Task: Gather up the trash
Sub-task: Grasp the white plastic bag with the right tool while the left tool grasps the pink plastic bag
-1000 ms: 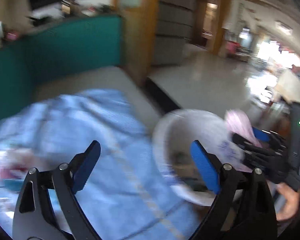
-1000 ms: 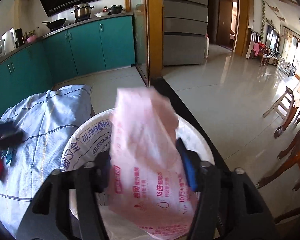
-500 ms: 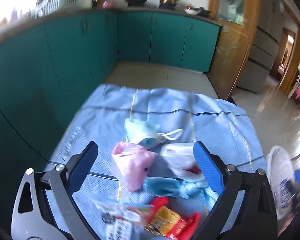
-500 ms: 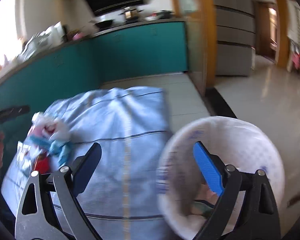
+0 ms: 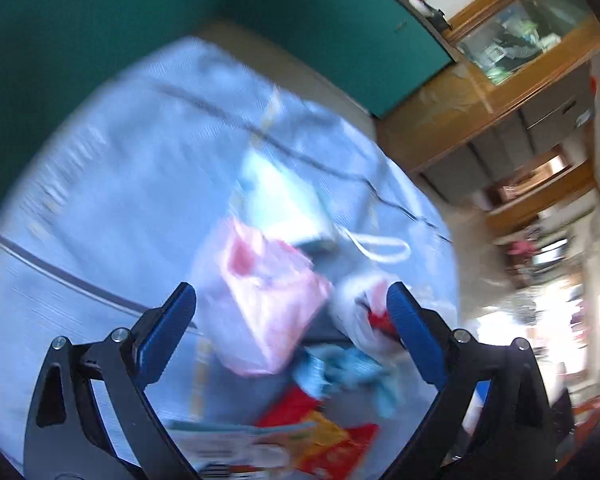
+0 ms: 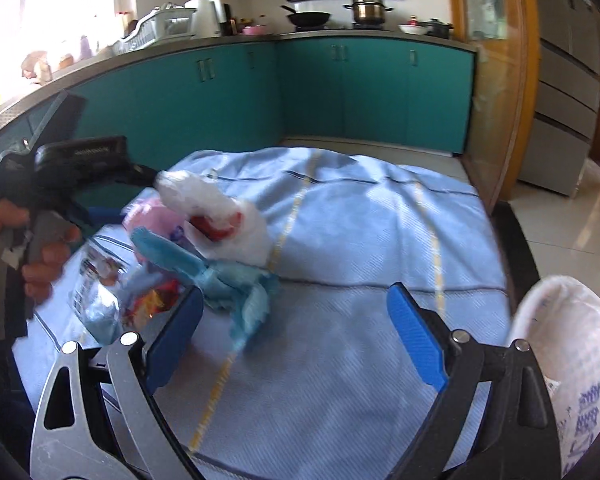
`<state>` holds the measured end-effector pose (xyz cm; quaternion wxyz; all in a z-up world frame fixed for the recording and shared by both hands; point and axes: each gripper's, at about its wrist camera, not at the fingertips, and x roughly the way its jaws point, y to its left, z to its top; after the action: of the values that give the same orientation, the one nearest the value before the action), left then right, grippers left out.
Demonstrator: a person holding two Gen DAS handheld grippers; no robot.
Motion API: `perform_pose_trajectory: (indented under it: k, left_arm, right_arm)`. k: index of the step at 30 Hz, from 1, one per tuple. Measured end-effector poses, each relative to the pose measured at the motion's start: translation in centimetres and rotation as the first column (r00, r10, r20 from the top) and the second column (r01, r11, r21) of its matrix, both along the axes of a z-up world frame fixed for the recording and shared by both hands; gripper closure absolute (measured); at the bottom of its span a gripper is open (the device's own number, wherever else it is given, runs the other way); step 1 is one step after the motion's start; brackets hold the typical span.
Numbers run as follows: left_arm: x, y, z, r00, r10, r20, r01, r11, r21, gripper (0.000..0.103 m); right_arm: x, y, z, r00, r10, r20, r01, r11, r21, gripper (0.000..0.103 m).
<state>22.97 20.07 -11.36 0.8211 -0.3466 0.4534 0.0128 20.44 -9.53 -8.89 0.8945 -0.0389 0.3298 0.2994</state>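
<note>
A pile of trash lies on the light blue cloth (image 6: 380, 240). It holds a pink packet (image 5: 268, 296), a white bag with red inside (image 5: 360, 312), a frayed blue rag (image 5: 348, 372), a red and yellow wrapper (image 5: 324, 440) and a pale blue mask (image 5: 284, 204). My left gripper (image 5: 292, 320) is open and tilted just above the pile, with the pink packet between its fingers but not pinched. My right gripper (image 6: 296, 336) is open and empty over bare cloth, to the right of the blue rag (image 6: 228, 280) and white bag (image 6: 220, 216). The white bin bag (image 6: 572, 360) sits at the lower right.
A hand (image 6: 40, 256) holds the left gripper's black body at the left of the right wrist view. Teal cabinets (image 6: 340, 92) with a worktop run behind the table. Tiled floor (image 6: 572, 220) and a wooden door frame (image 6: 516, 80) lie to the right.
My right gripper let the pink packet go over the bin bag, opened, and swung left to the cloth. My left gripper swung from the bin to the pile, rolled and came closer.
</note>
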Motion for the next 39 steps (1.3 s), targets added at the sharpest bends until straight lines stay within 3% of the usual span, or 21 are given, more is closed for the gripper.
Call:
perform_pose_trajectory:
  k: [2,6,9,13,18,19,20,23,31,34,35,37,39]
  left_arm:
    - [0.4,-1.1,-0.6,0.999,-0.052,-0.008,0.051,0.998,-0.047,0.007]
    - [0.4,-3.3,0.0,0.988,-0.157,0.01,0.157,0.985,-0.07,0.007]
    - [-0.9,-2.8,1.8,0.993,-0.097,0.064,0.098,0.995,-0.021,0.007]
    - [-2.8,-1.2,3.6,0.989,0.033,0.142,-0.03,0.999,-0.027,0.007]
    - [-2.7,-1.2,3.9,0.989,0.092,0.117,-0.104,0.99,0.097,0.006]
    - [-2.3,-1.4,3.6,0.991,0.087,0.103,-0.099,0.989,0.114,0.006]
    - [-2.3,-0.9,3.6,0.992,0.082,0.093,-0.093,0.989,0.116,0.006]
    - [-1.5,-1.1,2.8,0.997,0.06,0.058,-0.067,0.992,0.111,0.006]
    - [1.2,-2.0,-0.2,0.999,0.045,-0.011,-0.043,0.992,0.116,0.008]
    - [1.5,-2.7,-0.5,1.0,0.009,-0.028,-0.007,0.995,0.103,0.032]
    - [1.5,-3.1,-0.4,1.0,-0.008,-0.027,0.011,0.993,0.119,0.046]
    - [1.4,-3.9,-0.1,0.999,-0.047,-0.02,0.049,0.985,0.166,0.049]
    - [1.1,-4.5,0.2,0.997,-0.07,-0.016,0.072,0.981,0.182,0.062]
  right_arm:
    - [0.6,1.1,0.2,0.999,0.031,0.021,-0.031,1.0,-0.004,0.012]
    - [2.1,2.7,-0.1,0.995,0.094,0.02,-0.094,0.995,0.008,0.012]
    - [3.1,3.5,-0.9,0.996,0.092,0.006,-0.092,0.996,0.013,0.012]
    - [4.2,5.2,-1.6,0.992,0.122,-0.029,-0.121,0.992,0.037,0.012]
    - [4.8,8.3,-2.0,0.991,0.133,-0.018,-0.132,0.991,0.021,0.012]
    - [4.9,8.5,-2.2,0.991,0.133,-0.023,-0.133,0.991,0.015,0.023]
    - [5.1,8.7,-2.6,0.991,0.13,-0.045,-0.129,0.992,0.005,0.046]
    - [5.2,8.1,-2.9,0.991,0.115,-0.075,-0.114,0.993,0.01,0.066]
    - [2.0,0.5,0.0,0.998,0.048,-0.031,-0.046,0.996,0.071,0.068]
    - [0.6,-2.9,0.6,1.0,0.019,-0.019,-0.018,0.998,0.065,0.068]
    - [0.4,-3.6,0.7,1.0,0.013,-0.016,-0.012,0.998,0.06,0.068]
    - [-0.1,-5.4,0.7,1.0,-0.006,-0.011,0.007,0.999,0.053,0.068]
    - [-0.2,-6.8,0.4,0.999,-0.027,-0.019,0.028,0.998,0.048,0.068]
